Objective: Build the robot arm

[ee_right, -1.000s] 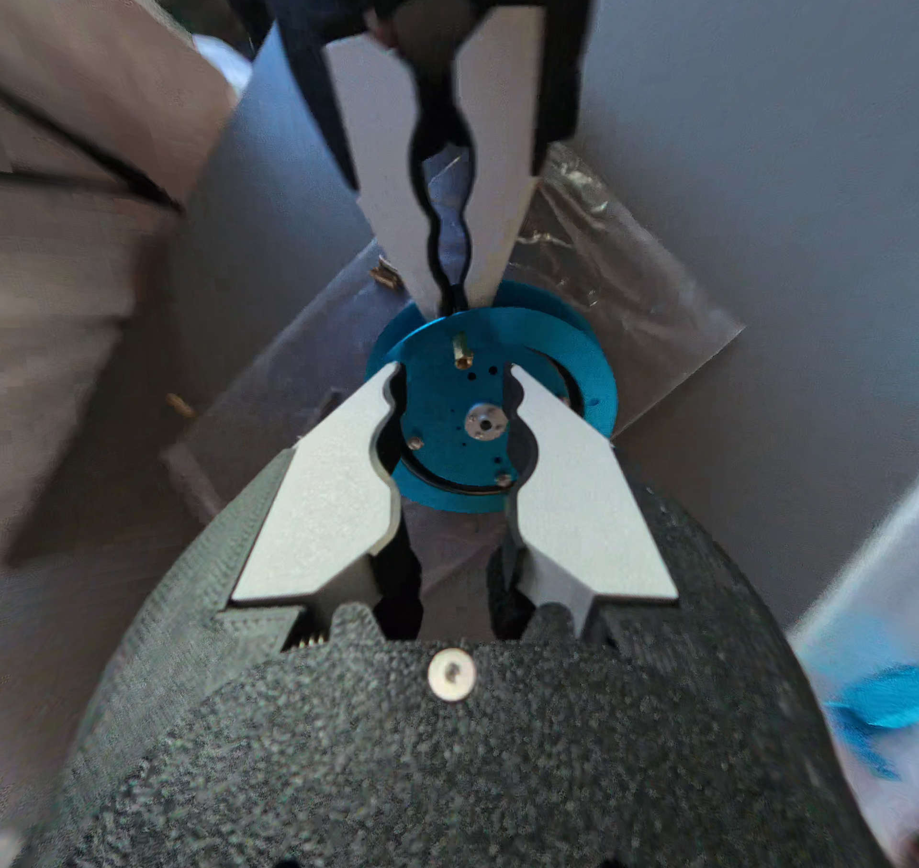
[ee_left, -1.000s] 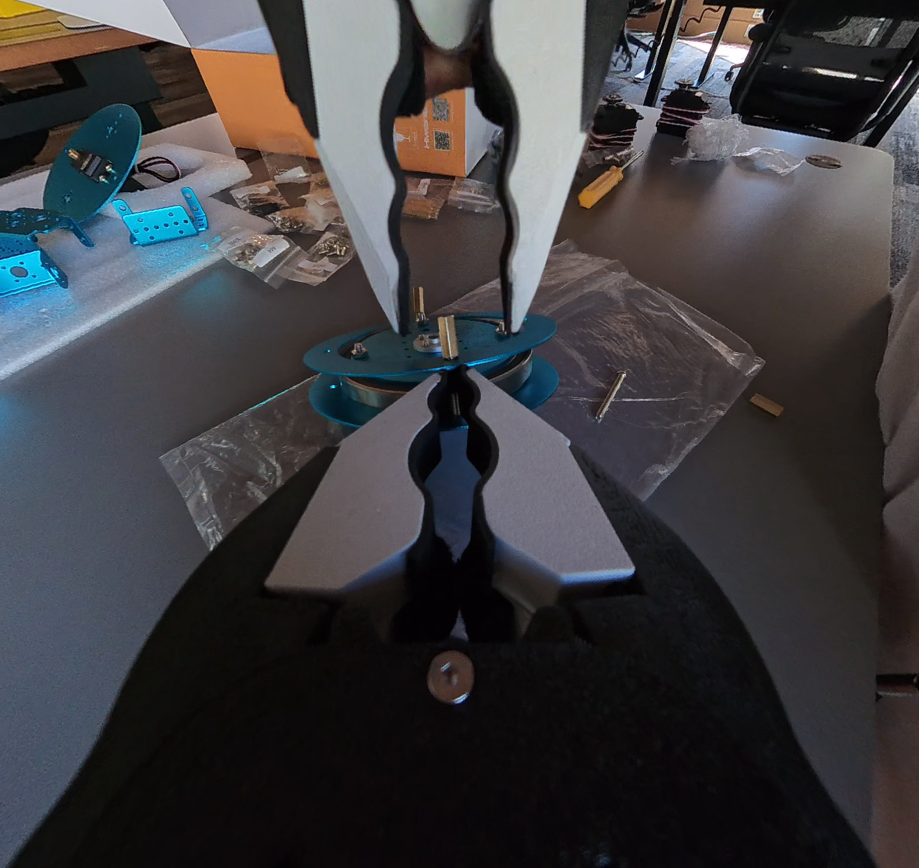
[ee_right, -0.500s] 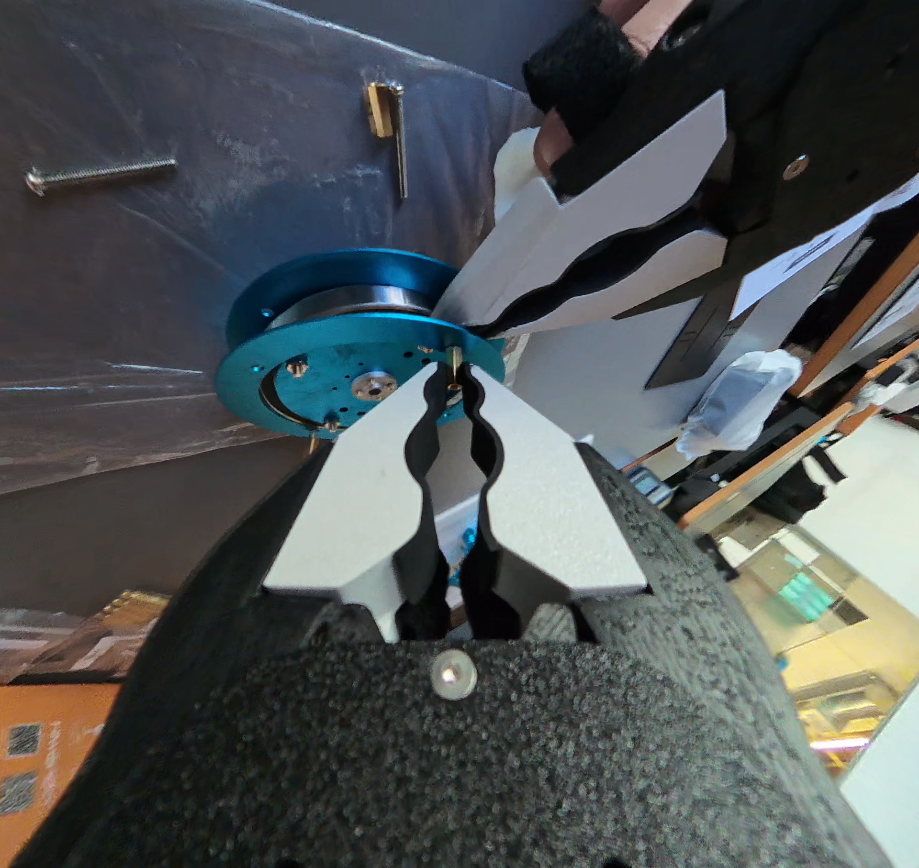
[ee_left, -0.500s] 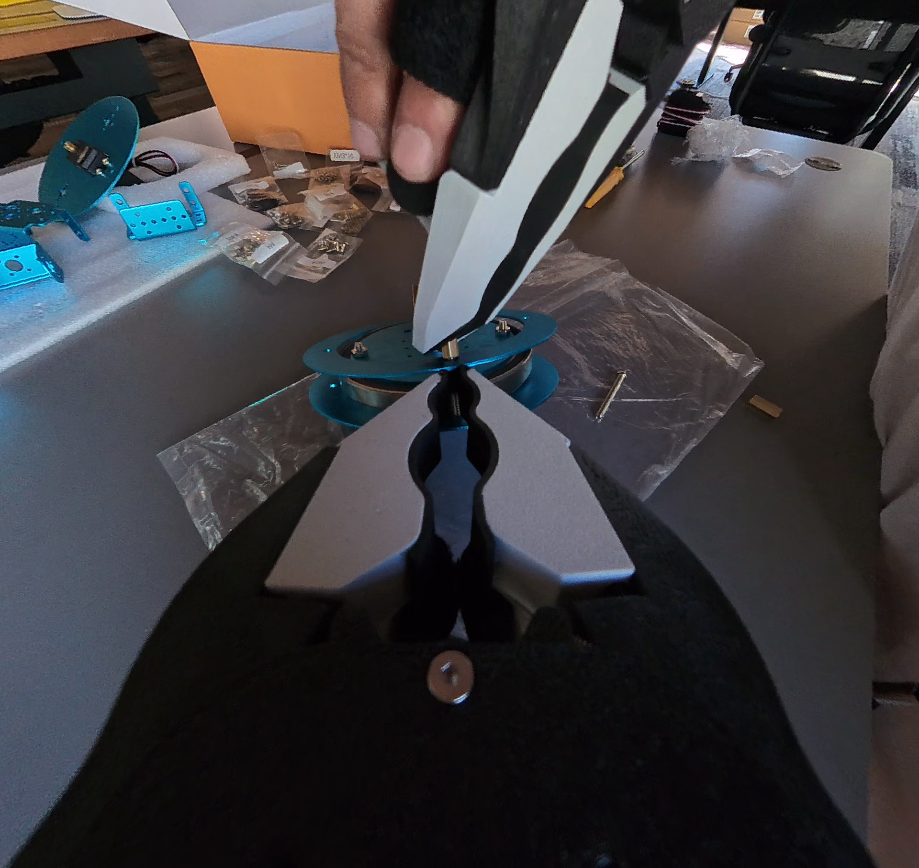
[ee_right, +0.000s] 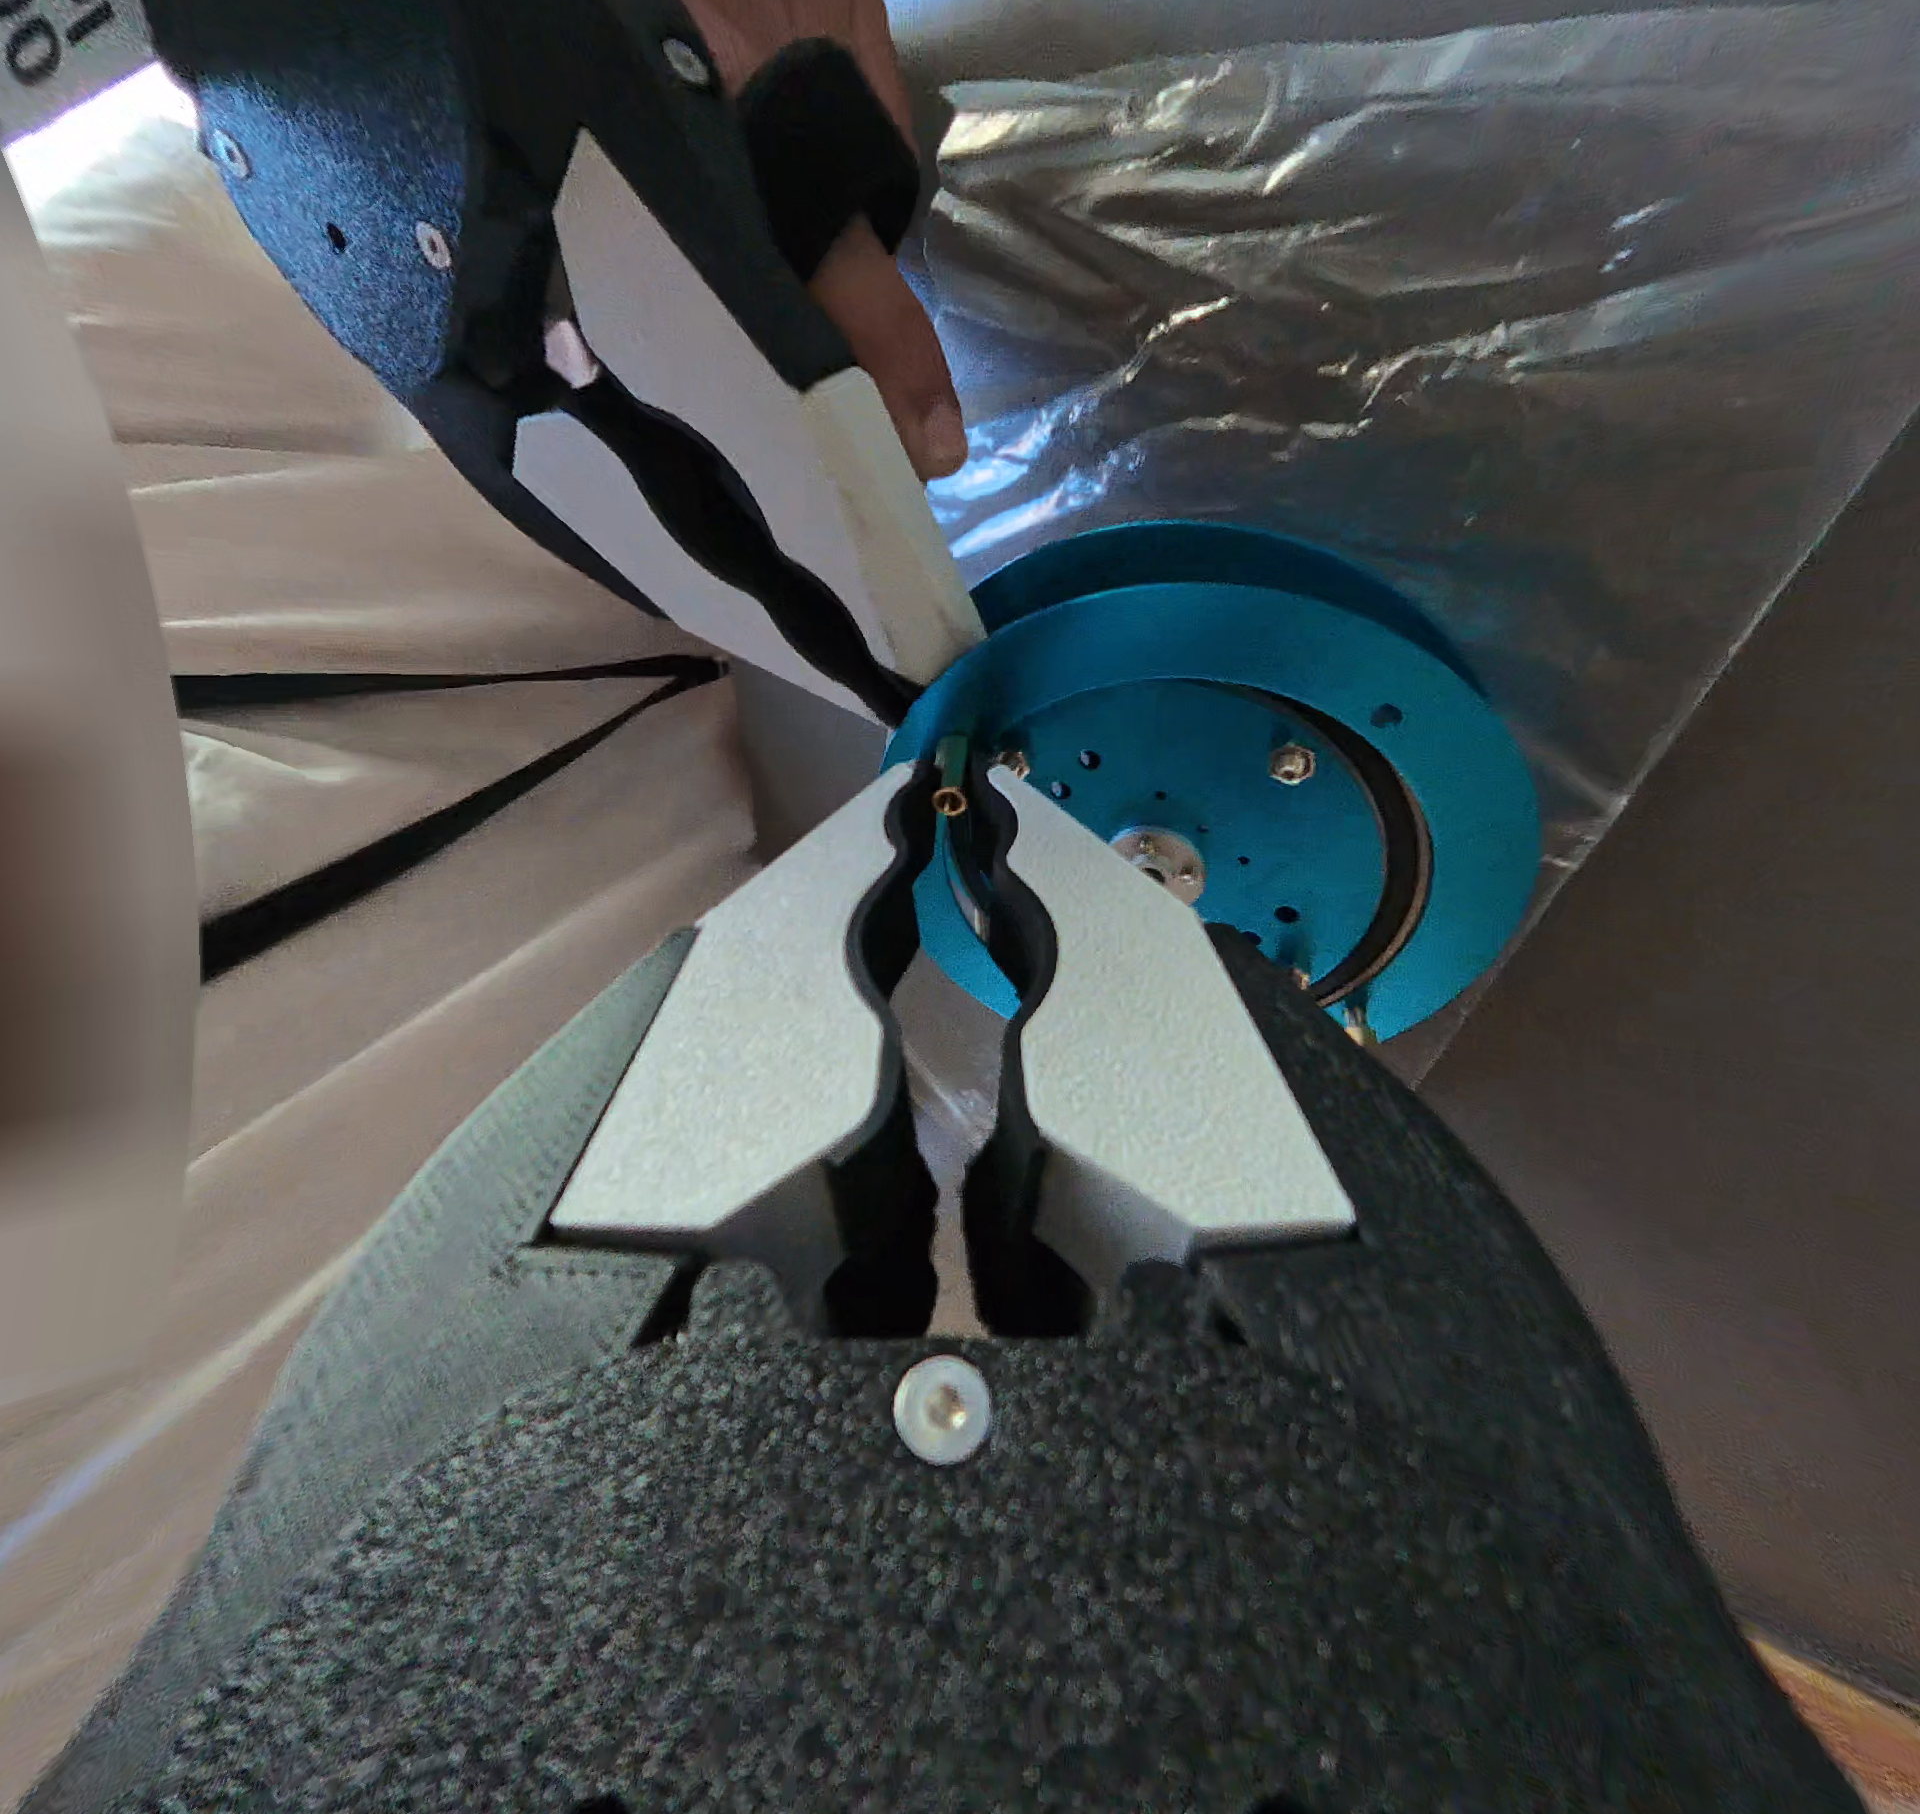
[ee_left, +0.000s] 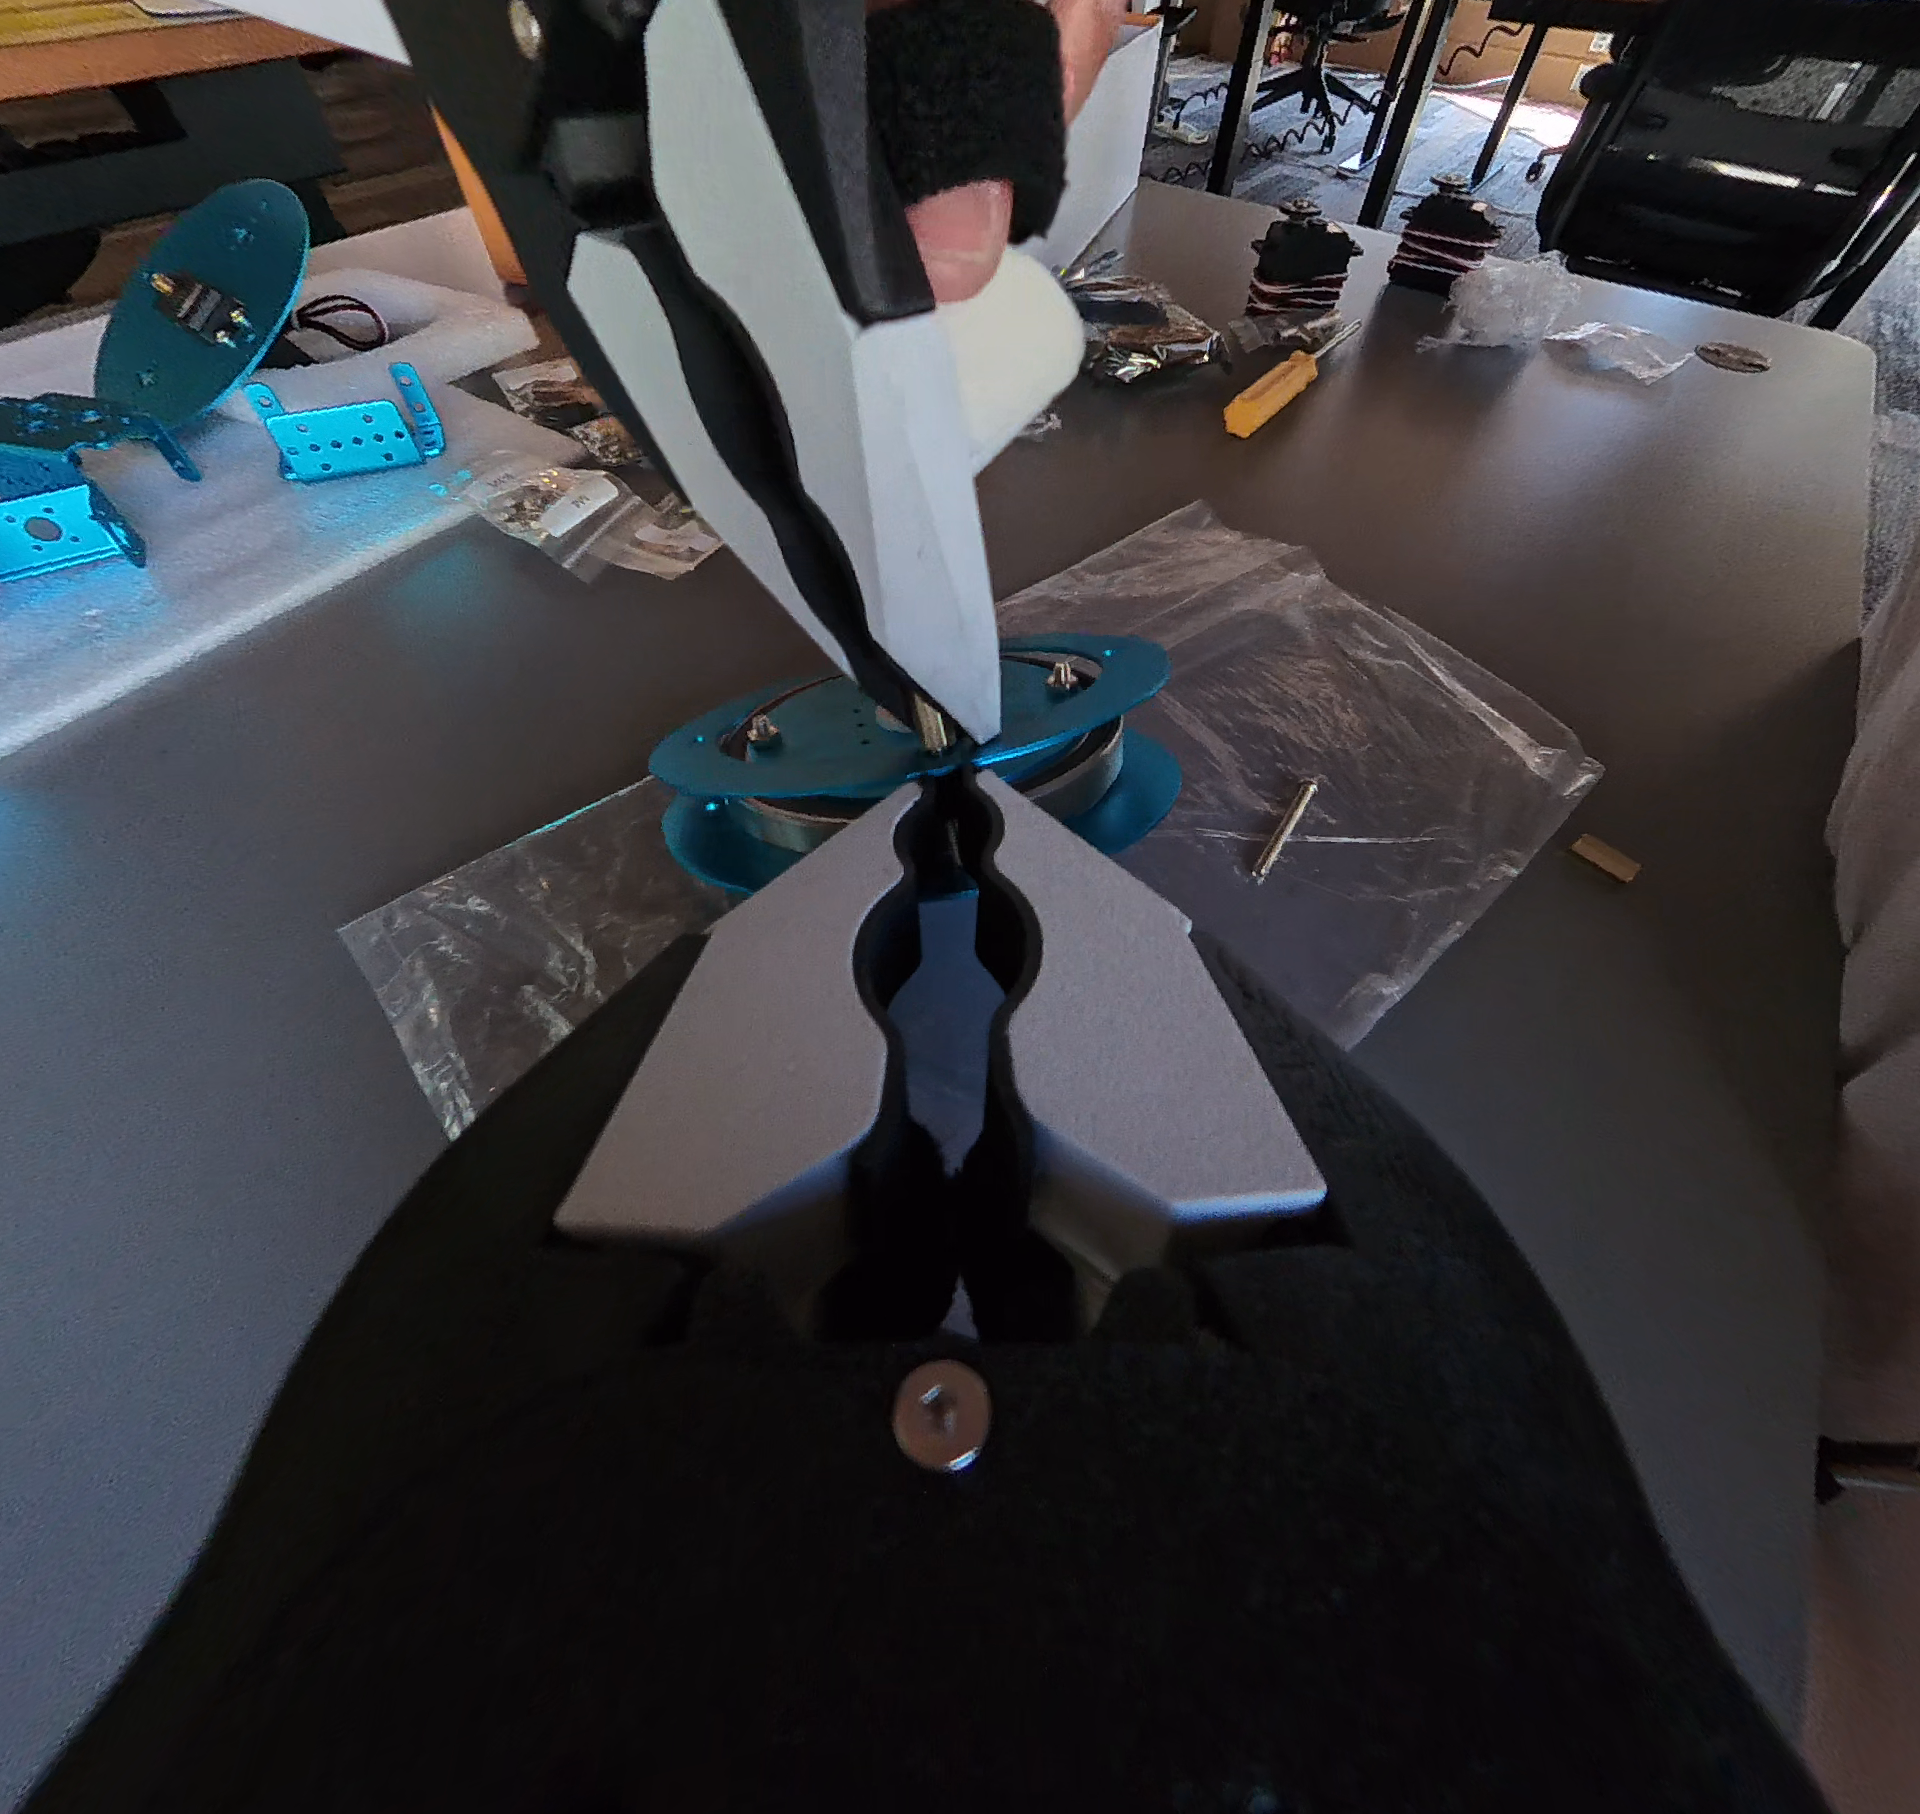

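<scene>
Blue two-disc turntable [ee_left: 831, 746] flat on plastic bag [ee_left: 1351, 684]

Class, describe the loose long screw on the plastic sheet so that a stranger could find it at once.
Start at the grey table and find the clear plastic sheet under the blue disc assembly. To the right of the discs, the long screw lies flat on the sheet. Unlike the short brass block on the bare table beyond, it is thin and silvery.

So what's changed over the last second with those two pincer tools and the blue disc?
The right gripper was open astride the blue disc assembly; it has swung round and closed on the small brass post at the rim. The left gripper stays shut on the rim. The disc, plastic bag and loose screw haven't moved.
</scene>
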`<action>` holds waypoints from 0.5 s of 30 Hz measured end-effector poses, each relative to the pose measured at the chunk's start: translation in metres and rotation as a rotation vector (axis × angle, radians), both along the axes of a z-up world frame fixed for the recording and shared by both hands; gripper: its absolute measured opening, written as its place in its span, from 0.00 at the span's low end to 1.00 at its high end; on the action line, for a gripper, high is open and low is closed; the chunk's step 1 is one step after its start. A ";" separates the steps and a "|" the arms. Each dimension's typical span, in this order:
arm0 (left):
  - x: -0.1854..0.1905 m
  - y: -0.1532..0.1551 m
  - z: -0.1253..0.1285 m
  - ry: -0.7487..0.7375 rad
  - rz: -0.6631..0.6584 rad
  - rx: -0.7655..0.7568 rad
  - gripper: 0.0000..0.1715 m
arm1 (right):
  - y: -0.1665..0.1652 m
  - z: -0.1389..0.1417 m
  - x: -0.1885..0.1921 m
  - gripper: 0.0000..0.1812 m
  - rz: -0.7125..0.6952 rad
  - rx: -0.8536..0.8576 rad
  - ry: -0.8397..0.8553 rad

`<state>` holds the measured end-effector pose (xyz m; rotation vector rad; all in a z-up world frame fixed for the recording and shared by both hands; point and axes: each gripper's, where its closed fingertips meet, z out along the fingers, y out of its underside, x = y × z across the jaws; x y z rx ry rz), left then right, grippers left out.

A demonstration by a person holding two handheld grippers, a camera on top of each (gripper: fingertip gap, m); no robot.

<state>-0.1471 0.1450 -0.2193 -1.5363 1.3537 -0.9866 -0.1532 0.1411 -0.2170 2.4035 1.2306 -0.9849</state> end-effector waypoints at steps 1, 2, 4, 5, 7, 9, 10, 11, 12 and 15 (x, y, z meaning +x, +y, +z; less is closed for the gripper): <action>0.000 0.000 0.000 -0.003 0.001 0.001 0.00 | 0.000 0.000 0.000 0.03 0.019 0.046 0.025; 0.000 0.000 0.001 -0.005 0.004 0.002 0.00 | 0.001 0.000 0.000 0.03 0.074 0.129 0.060; 0.000 0.000 0.001 -0.004 0.000 0.008 0.00 | 0.004 -0.001 0.003 0.03 0.266 0.375 0.122; 0.000 -0.001 0.001 -0.003 -0.002 0.013 0.01 | 0.009 -0.003 0.007 0.08 0.389 0.535 0.127; 0.000 -0.002 0.000 -0.002 -0.007 0.014 0.01 | 0.016 -0.001 0.011 0.18 0.627 0.837 0.140; 0.000 -0.002 0.000 -0.002 -0.008 0.013 0.01 | 0.019 0.007 0.008 0.17 0.833 1.082 0.161; 0.000 -0.002 0.000 -0.002 -0.009 0.014 0.01 | 0.019 0.012 0.005 0.17 0.917 1.179 0.183; 0.000 -0.002 0.000 -0.001 -0.010 0.016 0.01 | 0.019 0.014 0.004 0.16 1.006 1.252 0.184; 0.000 -0.002 0.000 -0.001 -0.010 0.016 0.00 | 0.020 0.013 0.005 0.16 1.096 1.298 0.165; 0.000 -0.002 0.000 -0.003 -0.008 0.012 0.01 | 0.016 0.005 0.009 0.16 1.290 1.327 0.113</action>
